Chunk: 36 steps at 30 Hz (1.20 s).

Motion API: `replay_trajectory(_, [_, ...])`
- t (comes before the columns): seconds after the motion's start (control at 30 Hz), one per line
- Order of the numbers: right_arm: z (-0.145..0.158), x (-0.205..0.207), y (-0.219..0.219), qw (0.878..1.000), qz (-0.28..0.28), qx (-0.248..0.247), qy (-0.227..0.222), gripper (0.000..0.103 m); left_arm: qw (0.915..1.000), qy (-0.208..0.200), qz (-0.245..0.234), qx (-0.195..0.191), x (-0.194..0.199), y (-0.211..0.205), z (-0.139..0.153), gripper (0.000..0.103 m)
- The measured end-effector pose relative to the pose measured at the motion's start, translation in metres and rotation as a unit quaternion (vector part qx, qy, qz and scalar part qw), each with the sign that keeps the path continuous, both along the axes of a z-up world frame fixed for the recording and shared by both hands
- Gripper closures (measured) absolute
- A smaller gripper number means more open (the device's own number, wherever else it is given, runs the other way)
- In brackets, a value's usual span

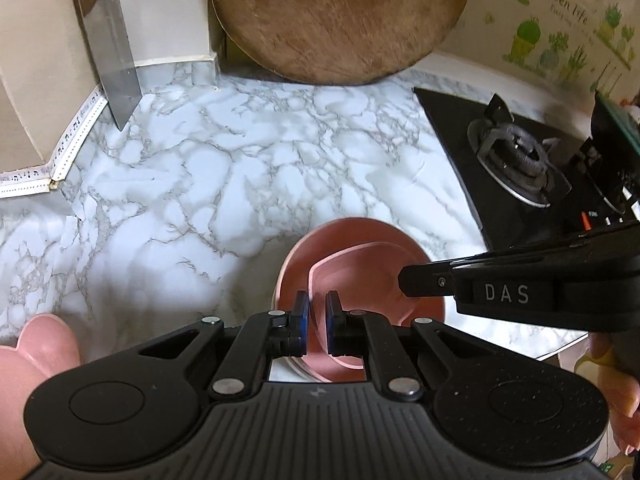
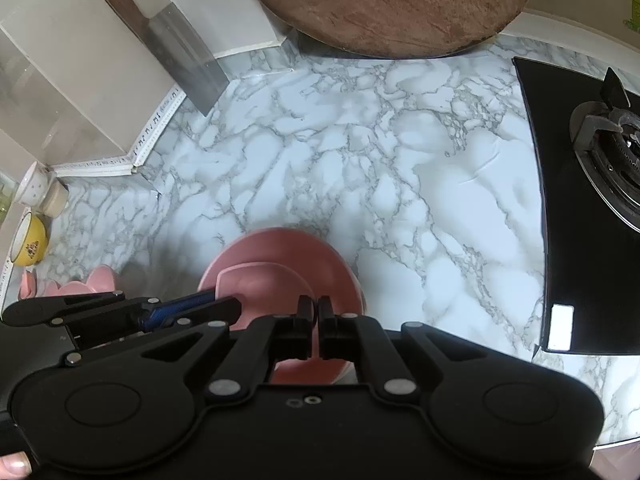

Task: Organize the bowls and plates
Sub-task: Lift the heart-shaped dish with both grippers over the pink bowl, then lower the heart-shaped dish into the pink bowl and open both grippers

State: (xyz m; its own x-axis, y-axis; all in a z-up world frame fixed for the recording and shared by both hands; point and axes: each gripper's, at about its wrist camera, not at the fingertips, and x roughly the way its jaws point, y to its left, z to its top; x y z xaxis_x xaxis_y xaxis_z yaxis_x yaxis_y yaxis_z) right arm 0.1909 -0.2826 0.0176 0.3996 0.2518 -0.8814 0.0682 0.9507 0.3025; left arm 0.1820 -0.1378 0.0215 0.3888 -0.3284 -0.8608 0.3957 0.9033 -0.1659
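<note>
Your left gripper (image 1: 317, 305) fingers pinch the near-left rim of the pink dish (image 1: 360, 280); your right gripper (image 2: 317, 309) fingers clamp its other rim. Dish sits inside a pink plate (image 2: 280, 244), over the marble bench (image 2: 320, 140), stove (image 2: 580, 200) to the right.

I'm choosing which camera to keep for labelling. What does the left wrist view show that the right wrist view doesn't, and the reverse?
Only the left wrist view: the "Green life" wall sticker and the right gripper's "DAS" label.

Only the right wrist view: a yellow bowl, a white cup by the wall, and a white tag on the stove.

Both: the pink bowls nested, each gripper clamped on their rim, the cleaver, round board, stove and marble counter.
</note>
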Motion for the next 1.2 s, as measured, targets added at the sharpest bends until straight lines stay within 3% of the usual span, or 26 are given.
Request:
replay_trajectory(0.4, [-0.015, 0.004, -0.001, 1.0, -0.009, 0.0, 0.019, 0.098, 0.9989, 0.007, -0.026, 0.038, 0.007, -0.013, -0.014, 0.095])
replay_trajectory(0.77, [-0.016, 0.004, 0.0, 1.0, -0.009, -0.002, 0.017, 0.085, 0.9986, 0.024, -0.035, 0.031, 0.011, -0.015, -0.02, 0.095])
replay_trajectory(1.2, [-0.009, 0.006, -0.002, 1.0, -0.015, 0.005, 0.009, 0.078, 0.9987, 0.028, -0.036, 0.021, 0.01, -0.012, -0.017, 0.095])
